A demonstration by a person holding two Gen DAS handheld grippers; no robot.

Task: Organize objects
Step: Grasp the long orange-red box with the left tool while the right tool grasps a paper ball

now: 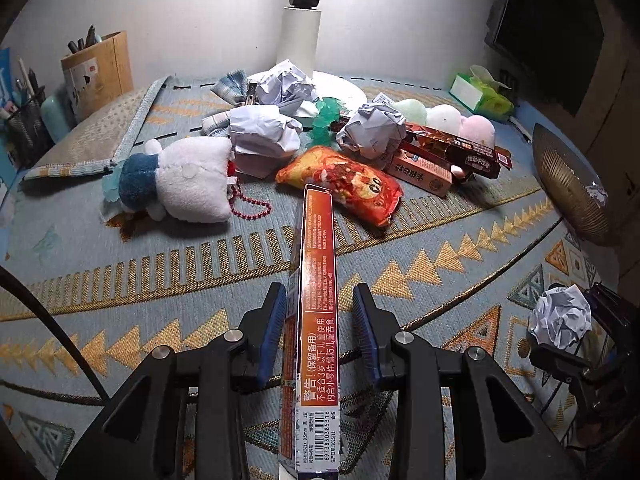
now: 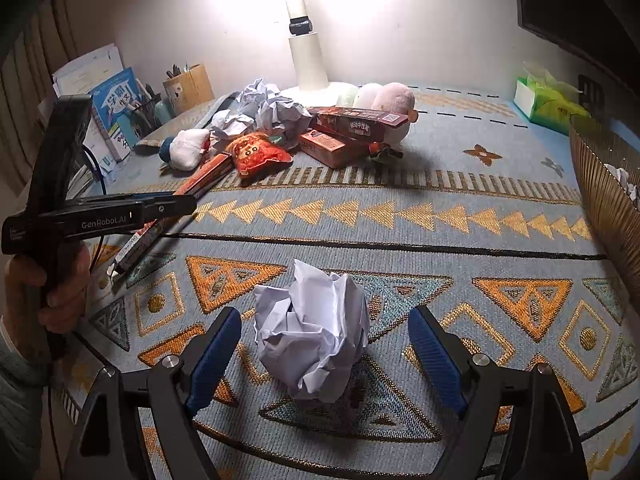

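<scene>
My left gripper (image 1: 320,294) is shut on a long orange box (image 1: 318,280), which stands on its narrow edge between the blue pads and points at the pile. In the right wrist view a hand holds that left gripper (image 2: 188,204) over the orange box (image 2: 200,178). My right gripper (image 2: 326,314) is open around a crumpled white paper ball (image 2: 316,328) on the patterned cloth, and neither pad touches it. Further back, the pile holds a white plush toy (image 1: 188,184), a red snack bag (image 1: 348,188), more crumpled paper (image 1: 264,132) and brown boxes (image 1: 424,172).
A ribbed golden basket (image 2: 604,184) with paper in it stands at the right edge. A white lamp (image 1: 298,40) rises behind the pile and a green tissue pack (image 1: 480,96) lies at the back right. A pen holder (image 1: 98,68) and books (image 2: 112,112) line the left.
</scene>
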